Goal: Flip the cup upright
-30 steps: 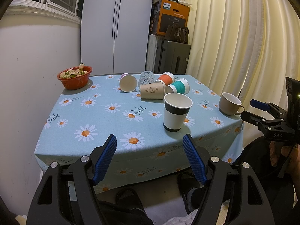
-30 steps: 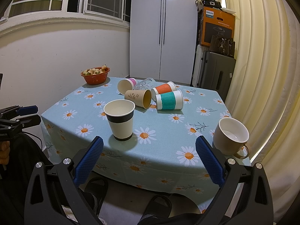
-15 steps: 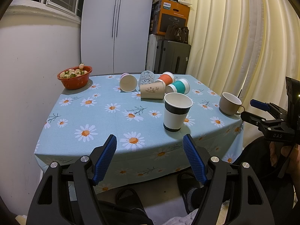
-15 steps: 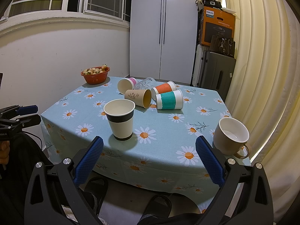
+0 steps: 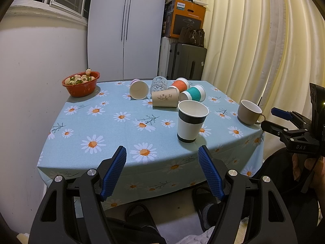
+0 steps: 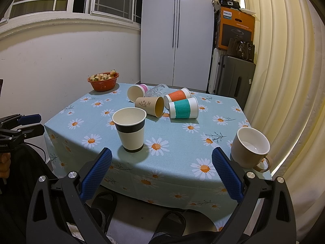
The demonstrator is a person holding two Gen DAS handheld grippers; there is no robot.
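Observation:
A black-banded white paper cup (image 5: 191, 122) (image 6: 131, 129) stands upright near the table's front edge. Behind it several cups lie on their sides: a brown paper cup (image 5: 165, 99) (image 6: 150, 105), a teal-sleeved cup (image 5: 194, 95) (image 6: 183, 107), an orange-sleeved cup (image 5: 179, 85) (image 6: 177, 96), a pink cup (image 5: 139, 88) (image 6: 136, 92) and a clear glass (image 5: 158, 84) (image 6: 157, 90). My left gripper (image 5: 162, 170) is open and empty, held before the table's front edge. My right gripper (image 6: 162, 174) is open and empty, also off the front edge.
A beige mug (image 5: 248, 111) (image 6: 250, 147) stands upright at the table's right edge. A red bowl of fruit (image 5: 81, 83) (image 6: 103, 81) sits at the far left corner. The daisy tablecloth (image 5: 113, 126) covers the table. Curtains hang on the right, a wall on the left.

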